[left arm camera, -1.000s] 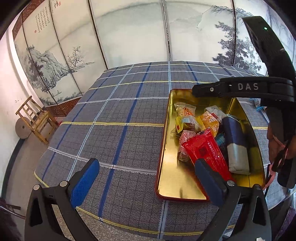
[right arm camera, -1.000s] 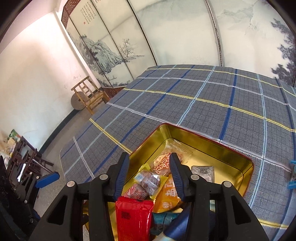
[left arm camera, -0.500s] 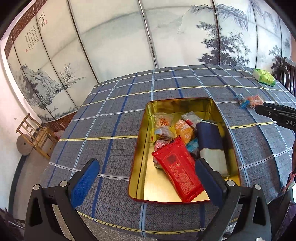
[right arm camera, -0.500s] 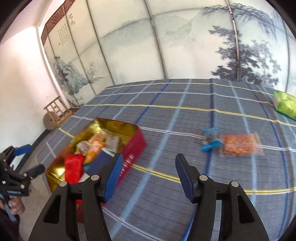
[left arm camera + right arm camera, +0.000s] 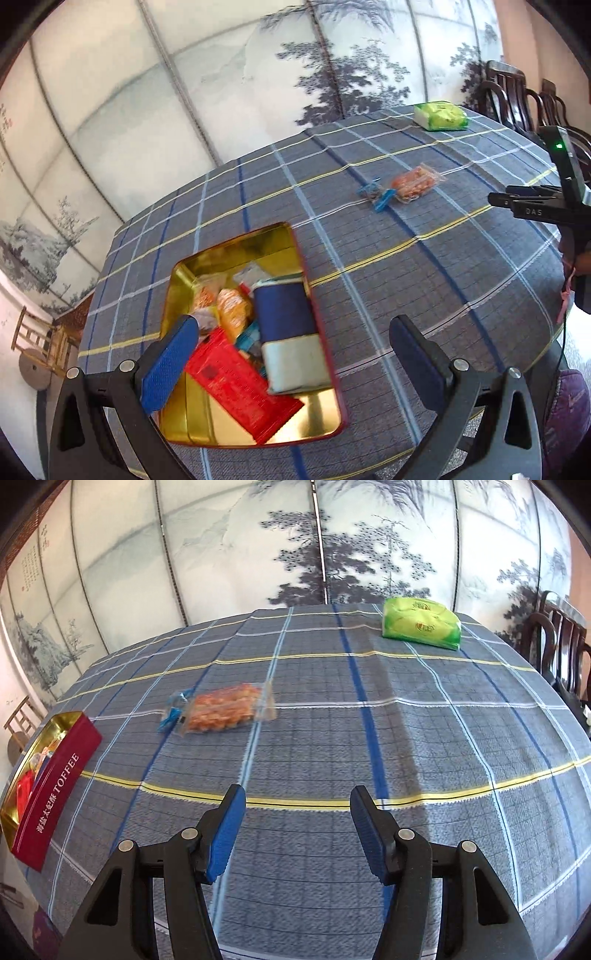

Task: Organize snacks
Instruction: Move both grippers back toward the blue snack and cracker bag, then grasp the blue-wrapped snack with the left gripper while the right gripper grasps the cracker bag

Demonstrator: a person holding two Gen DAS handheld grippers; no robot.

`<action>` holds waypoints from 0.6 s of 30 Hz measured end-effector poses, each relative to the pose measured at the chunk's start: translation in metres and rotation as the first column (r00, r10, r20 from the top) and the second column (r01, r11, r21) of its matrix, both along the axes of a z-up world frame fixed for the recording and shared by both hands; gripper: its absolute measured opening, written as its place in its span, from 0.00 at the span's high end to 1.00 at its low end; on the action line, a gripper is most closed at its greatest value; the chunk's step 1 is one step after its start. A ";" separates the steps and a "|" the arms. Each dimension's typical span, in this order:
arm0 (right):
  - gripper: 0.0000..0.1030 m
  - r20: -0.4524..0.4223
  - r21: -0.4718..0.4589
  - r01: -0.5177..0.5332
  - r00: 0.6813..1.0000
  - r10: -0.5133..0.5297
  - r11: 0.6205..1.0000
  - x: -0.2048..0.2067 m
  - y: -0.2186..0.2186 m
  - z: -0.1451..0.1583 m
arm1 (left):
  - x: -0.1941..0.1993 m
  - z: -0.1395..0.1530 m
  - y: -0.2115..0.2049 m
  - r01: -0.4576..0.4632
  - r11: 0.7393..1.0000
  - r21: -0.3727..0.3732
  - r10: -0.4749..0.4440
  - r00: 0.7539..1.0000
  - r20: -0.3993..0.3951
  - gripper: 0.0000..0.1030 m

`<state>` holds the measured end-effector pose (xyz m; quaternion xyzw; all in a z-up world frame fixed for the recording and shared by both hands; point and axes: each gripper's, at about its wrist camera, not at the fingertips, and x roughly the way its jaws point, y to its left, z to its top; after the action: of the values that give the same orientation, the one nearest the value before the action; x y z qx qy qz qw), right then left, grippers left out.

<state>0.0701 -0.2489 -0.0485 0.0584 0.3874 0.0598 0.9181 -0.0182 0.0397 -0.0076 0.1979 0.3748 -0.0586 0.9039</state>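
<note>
Right hand-held gripper point(image 5: 297, 829) spread wide, empty, over bare plaid tabletop point(image 5: 424, 738). Left hand-held gripper point(image 5: 291, 354) wide, empty, above gold-lined toffee tin point(image 5: 177, 280) packed with wrapped snacks. Clear orange snack packet point(image 5: 225, 710) lies far left, blue clip point(image 5: 171, 714) touching. Green pack point(image 5: 421, 627) near far edge.

Black plastic left gripper point(image 5: 291, 354) and right gripper point(image 5: 297, 830), blue ribbed pads point(image 5: 227, 834), silver screws at pivots; "DAS" lettering and a green light on the right unit.

Right tongs point(image 5: 297, 830) gape over plaid cloth point(image 5: 369, 738), empty.
</note>
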 end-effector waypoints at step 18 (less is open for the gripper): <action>0.42 0.023 0.131 -0.073 0.997 0.070 0.989 -0.001 -0.012 -0.009 | 0.206 -0.036 -0.085 0.024 0.943 -0.331 -0.151 0.920 -0.363 0.28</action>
<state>0.0691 -0.2607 -0.0572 0.1045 0.3760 0.1188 0.9130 0.1882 -0.0458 -0.0437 0.0501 0.5201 -0.1971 0.8295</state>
